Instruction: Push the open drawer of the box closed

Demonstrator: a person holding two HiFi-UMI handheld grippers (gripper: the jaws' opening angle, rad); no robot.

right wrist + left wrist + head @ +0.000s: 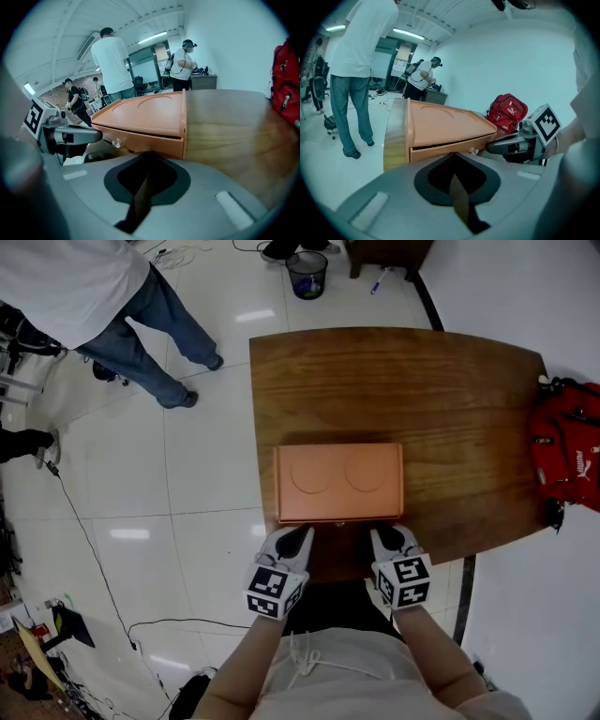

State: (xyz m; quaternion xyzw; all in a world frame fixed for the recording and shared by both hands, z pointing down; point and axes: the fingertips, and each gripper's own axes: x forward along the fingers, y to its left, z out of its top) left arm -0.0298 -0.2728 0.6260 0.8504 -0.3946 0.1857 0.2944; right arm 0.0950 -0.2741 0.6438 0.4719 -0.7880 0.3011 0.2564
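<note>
An orange box [337, 482] sits on the wooden table [450, 399] near its front edge. Its drawer [450, 147] faces me and sticks out a little, with a dark slit above the front and a small clear knob [116, 143] in the middle. My left gripper [293, 538] is shut, tips just short of the drawer front's left part. On the other side of the knob, my right gripper [391, 538] is shut too, close to the front's right part. Neither holds anything. Whether the tips touch the drawer I cannot tell.
A red backpack [567, 456] lies at the table's right edge. A person in jeans [112, 306] stands on the tiled floor at the left, with cables [84, 521] trailing there. A waste bin [307, 273] stands beyond the table's far edge.
</note>
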